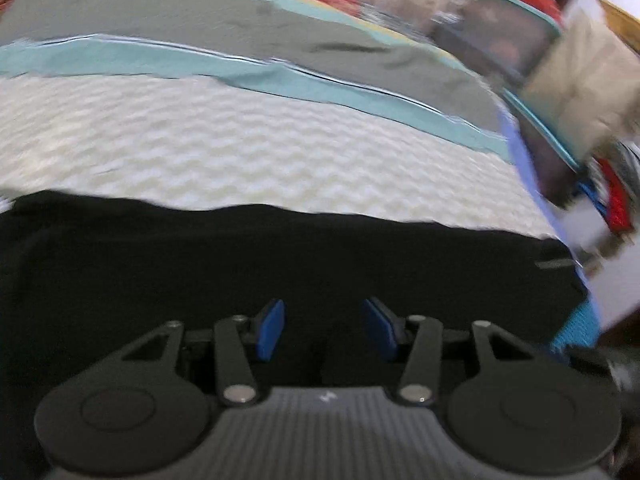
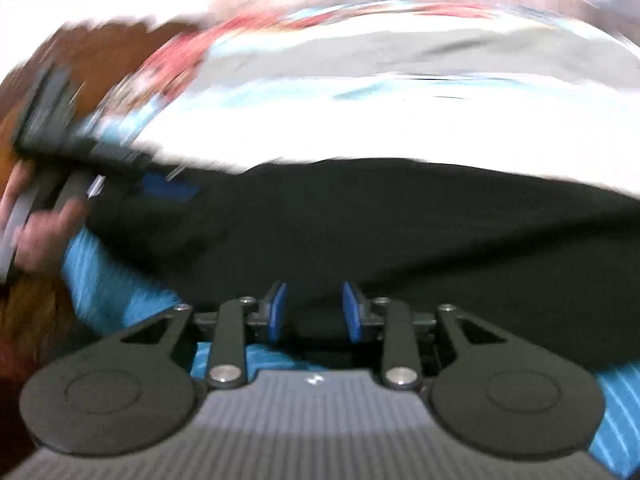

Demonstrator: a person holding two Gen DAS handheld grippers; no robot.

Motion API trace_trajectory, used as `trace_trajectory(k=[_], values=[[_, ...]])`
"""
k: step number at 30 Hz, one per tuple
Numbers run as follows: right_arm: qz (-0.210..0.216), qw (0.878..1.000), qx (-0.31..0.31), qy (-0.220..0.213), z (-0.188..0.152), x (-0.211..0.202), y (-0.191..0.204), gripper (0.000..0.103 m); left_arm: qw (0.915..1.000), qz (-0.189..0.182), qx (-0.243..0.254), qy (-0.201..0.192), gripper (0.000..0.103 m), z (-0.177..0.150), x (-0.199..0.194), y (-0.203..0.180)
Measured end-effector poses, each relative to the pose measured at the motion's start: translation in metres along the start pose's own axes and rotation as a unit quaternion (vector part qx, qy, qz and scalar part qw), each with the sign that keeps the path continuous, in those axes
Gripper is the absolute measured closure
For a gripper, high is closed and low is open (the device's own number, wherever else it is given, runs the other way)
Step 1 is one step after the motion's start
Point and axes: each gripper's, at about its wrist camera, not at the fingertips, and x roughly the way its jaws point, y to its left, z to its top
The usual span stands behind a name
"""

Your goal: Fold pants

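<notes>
Black fabric pants (image 1: pixel 280 256) were spread flat on the white textured mattress (image 1: pixel 240 152), directly beneath both tools. The left gripper (image 1: pixel 323 330) was held partly open, nothing between its blue pads (image 1: pixel 272 330). The right gripper (image 2: pixel 315 312) was likewise parted and empty.

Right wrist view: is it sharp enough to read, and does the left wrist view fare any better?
Right wrist view: heavy motion smear; the bedding is blown out to white, the hand at left is streaked, only the right gripper stays crisp over the black pants. Left wrist view: milder blur; the white quilt keeps its texture, the clutter at right is smeared.
</notes>
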Motion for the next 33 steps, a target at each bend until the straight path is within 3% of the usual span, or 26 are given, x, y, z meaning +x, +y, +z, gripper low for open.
trace_trajectory(k=[2, 4, 8, 12, 16, 17, 18, 19, 20, 21, 23, 24, 26, 29, 33], values=[[-0.038, 0.995, 0.092, -0.025, -0.009, -0.026, -0.042, 0.067, 0.9995, -0.016, 0.022, 0.019, 0.057, -0.002, 0.016, -0.02], [-0.067, 0.98, 0.178, -0.056, -0.019, -0.044, -0.078, 0.067, 0.9979, -0.027, 0.04, 0.042, 0.057, -0.008, 0.034, -0.037], [-0.102, 0.931, 0.326, -0.126, -0.044, -0.081, -0.139, 0.054, 0.9929, -0.029, 0.064, 0.096, 0.057, -0.025, 0.068, -0.061], [-0.101, 0.889, 0.413, -0.17, -0.058, -0.097, -0.198, 0.054, 0.9906, -0.007, 0.097, 0.096, 0.052, -0.035, 0.077, -0.076], [-0.098, 0.854, 0.464, -0.214, -0.048, -0.106, -0.243, 0.054, 0.9911, -0.006, 0.083, 0.104, 0.051, -0.033, 0.077, -0.073], [-0.103, 0.846, 0.473, -0.225, -0.051, -0.132, -0.264, 0.055, 0.9912, -0.006, 0.079, 0.105, 0.051, -0.031, 0.078, -0.073], [-0.104, 0.84, 0.482, -0.225, -0.046, -0.132, -0.272, 0.061, 0.9913, -0.005, 0.077, 0.107, 0.051, -0.03, 0.078, -0.073], [-0.11, 0.839, 0.485, -0.22, -0.043, -0.139, -0.279, 0.072, 0.9912, -0.003, 0.077, 0.108, 0.051, -0.03, 0.078, -0.073], [-0.117, 0.846, 0.474, -0.216, -0.036, -0.142, -0.28, 0.083, 0.9911, -0.002, 0.078, 0.108, 0.051, -0.029, 0.078, -0.074], [-0.119, 0.854, 0.452, -0.228, -0.03, -0.15, -0.276, 0.087, 0.991, 0.0, 0.079, 0.108, 0.051, -0.029, 0.079, -0.076], [-0.121, 0.864, 0.414, -0.259, -0.026, -0.163, -0.27, 0.088, 0.9909, 0.001, 0.081, 0.108, 0.051, -0.03, 0.079, -0.077], [-0.135, 0.867, 0.406, -0.254, -0.026, -0.162, -0.271, 0.088, 0.9908, 0.001, 0.082, 0.108, 0.051, -0.031, 0.08, -0.077], [-0.172, 0.86, 0.433, -0.207, -0.037, -0.148, -0.286, 0.088, 0.9905, 0.002, 0.085, 0.108, 0.051, -0.03, 0.08, -0.078], [-0.154, 0.846, 0.458, -0.227, -0.052, -0.148, -0.285, 0.089, 0.9908, 0.001, 0.082, 0.108, 0.051, -0.028, 0.078, -0.079], [-0.178, 0.852, 0.441, -0.221, -0.042, -0.145, -0.268, 0.089, 0.9944, 0.003, 0.043, 0.097, 0.052, -0.02, 0.071, -0.067]])
